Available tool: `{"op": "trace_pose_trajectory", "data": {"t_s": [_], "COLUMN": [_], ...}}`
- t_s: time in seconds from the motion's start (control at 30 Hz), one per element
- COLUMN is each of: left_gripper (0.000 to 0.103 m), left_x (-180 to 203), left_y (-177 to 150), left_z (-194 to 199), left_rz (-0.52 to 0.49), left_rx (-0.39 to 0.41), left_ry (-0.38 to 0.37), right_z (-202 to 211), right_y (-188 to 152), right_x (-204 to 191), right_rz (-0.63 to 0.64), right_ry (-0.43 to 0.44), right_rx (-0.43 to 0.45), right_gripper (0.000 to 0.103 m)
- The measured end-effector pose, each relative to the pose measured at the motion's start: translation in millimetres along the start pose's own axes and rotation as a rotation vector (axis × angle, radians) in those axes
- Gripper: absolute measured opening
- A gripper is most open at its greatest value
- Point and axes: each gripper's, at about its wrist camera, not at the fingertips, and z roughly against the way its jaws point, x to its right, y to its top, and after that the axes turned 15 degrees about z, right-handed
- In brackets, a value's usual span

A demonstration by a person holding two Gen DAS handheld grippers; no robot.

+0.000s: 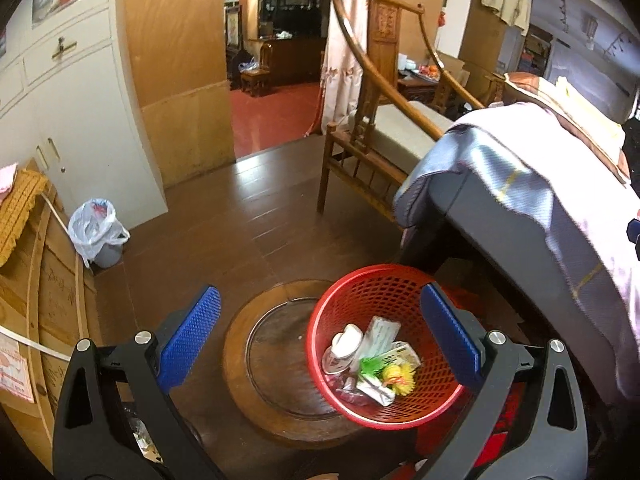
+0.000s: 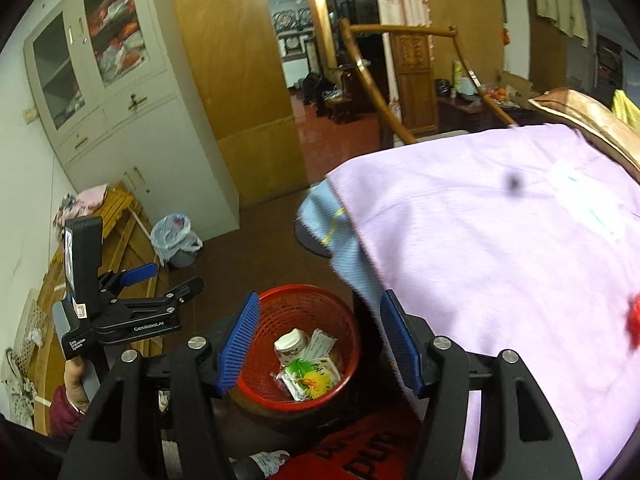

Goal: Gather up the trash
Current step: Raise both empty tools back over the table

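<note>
The left gripper [image 1: 320, 320] stands with its jaws spread wide and nothing between the blue pads [image 1: 188, 334]. Seen past them, the red basket [image 1: 320, 344] sits below, nearer the right jaw than the left, resting on a round wooden stool [image 1: 240, 344] and overhanging its edge. Inside the basket lies the trash: a small white cup [image 1: 346, 342], a pale paper packet [image 1: 380, 334], a green and yellow wrapper [image 1: 386, 372] and a silver foil pouch [image 1: 376, 394], all heaped toward the basket's middle.

The right gripper [image 2: 319, 344] is also released, jaws apart and empty, with the same red basket [image 2: 348, 320] framed directly between and beneath them. The white cup [image 2: 290, 346] and the yellow wrapper [image 2: 316, 380] show in its bottom. The left gripper [image 2: 160, 280] appears off to the left of the right jaws, held by a hand [image 2: 74, 380] in a dark red sleeve.

To the right of the right jaw, a bed covered by a pink sheet [image 2: 500, 260] fills the view; a red blur [image 2: 634, 320] on it near the picture's edge may be another scrap, though it is too smeared to tell. Beyond the left jaws, well apart on the brown floor [image 1: 240, 220], a small bin lined with a white plastic bag [image 1: 96, 228] stands against the grey cabinet [image 1: 80, 120]. A wooden armchair [image 1: 380, 132] stands past the bed's corner.
</note>
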Motion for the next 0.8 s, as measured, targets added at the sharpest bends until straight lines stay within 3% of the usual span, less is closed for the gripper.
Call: {"op": "trace_pose_trajectory", "data": {"t_s": [0.4, 0.63, 0.8], "left_gripper": [0.096, 0.096, 0.096], "left_x": [81, 172, 251], "left_y": [-13, -47, -74], "left_z": [56, 76, 78], "left_rz": [-0.146, -0.324, -0.47], "left_rx": [0.076, 0.07, 0.065], "left_ry": [-0.044, -0.116, -0.18], "right_z": [104, 179, 222], "right_y": [-50, -117, -175], "right_x": [58, 111, 162], "right_rz": [-0.118, -0.245, -0.381], "right_ry": [-0.134, -0.294, -0.443], "right_rx": [0.168, 0.253, 0.268], "right_gripper": [0.07, 0.081, 0.083]}}
